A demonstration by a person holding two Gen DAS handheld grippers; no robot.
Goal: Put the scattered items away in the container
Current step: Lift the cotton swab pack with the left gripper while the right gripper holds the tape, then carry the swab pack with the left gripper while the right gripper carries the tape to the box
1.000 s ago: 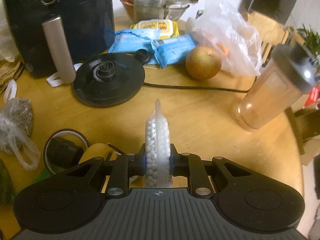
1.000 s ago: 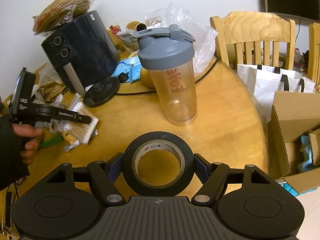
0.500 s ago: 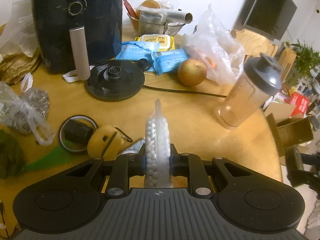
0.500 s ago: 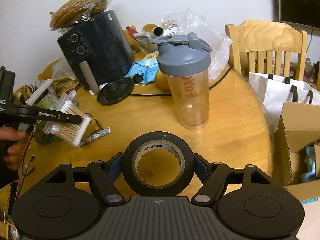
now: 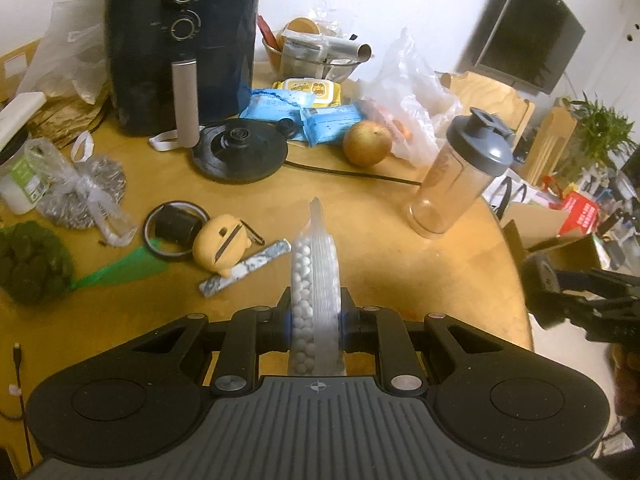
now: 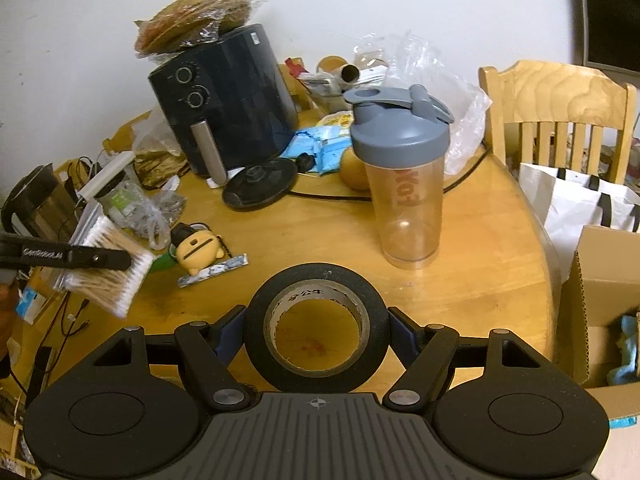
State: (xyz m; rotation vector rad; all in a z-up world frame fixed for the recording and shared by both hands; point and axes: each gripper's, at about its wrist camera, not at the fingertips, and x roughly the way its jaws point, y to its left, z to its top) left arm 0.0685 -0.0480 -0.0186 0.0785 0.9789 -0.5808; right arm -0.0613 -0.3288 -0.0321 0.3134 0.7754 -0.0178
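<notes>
Spreading under both your grippers is the round wooden table (image 6: 472,280), with a black air fryer (image 6: 228,108) at the back by the wall and an open cardboard box (image 6: 600,280) standing just off the table's right edge. A clear shaker bottle (image 6: 404,184) with a grey lid stands upright near the middle, and a yellow pouch (image 5: 218,246) lies beside a thin wrapped stick (image 5: 246,268). Your right gripper (image 6: 316,330) has its jaws spread wide, pressed on a roll of black tape (image 6: 316,292) held above the tabletop. Your left gripper (image 5: 316,318), nearly closed, pinches a clear bag of cotton swabs (image 5: 314,280) clear of the table
</notes>
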